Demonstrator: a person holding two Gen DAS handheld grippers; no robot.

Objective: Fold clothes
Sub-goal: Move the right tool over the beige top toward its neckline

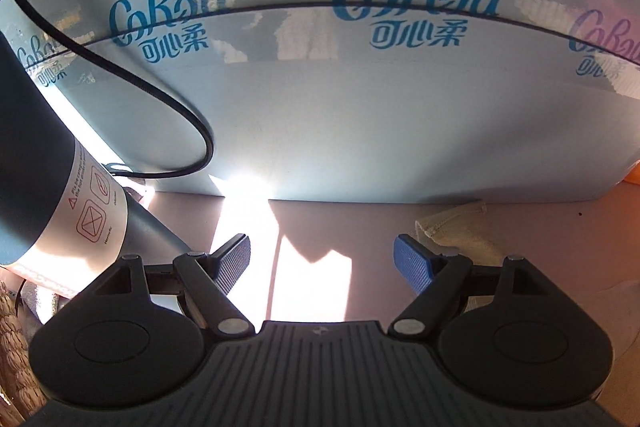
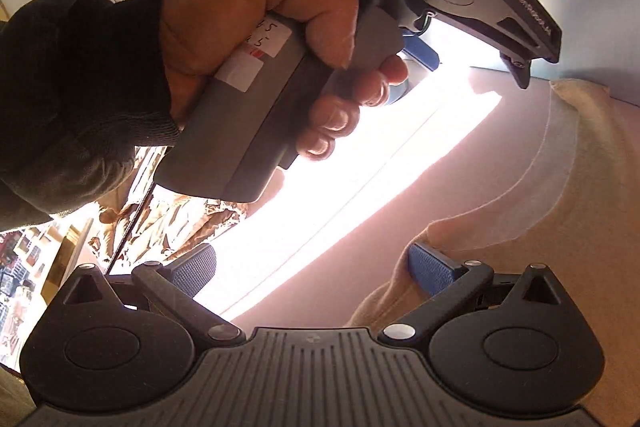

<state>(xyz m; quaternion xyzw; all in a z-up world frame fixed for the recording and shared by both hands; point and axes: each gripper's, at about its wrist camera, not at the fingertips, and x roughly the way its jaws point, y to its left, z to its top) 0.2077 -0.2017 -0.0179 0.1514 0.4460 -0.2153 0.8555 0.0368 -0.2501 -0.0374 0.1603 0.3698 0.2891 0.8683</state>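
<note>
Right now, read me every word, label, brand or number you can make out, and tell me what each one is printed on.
"CoRou": blue script repeated on the pale blue cardboard box.
"可心柔": blue characters under each logo on that box.
White warning label on the dark cylinder: red print and pictograms, too small to read.
White sticker on the left gripper's handle: handwritten marks, unclear.
Embossed lettering on the left gripper: illegible.

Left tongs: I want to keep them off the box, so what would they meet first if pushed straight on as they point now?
Probably the bare pink tabletop, sunlit just ahead of the open left tongs. The pale blue cardboard box stands right behind it; depth is hard to judge.
</note>
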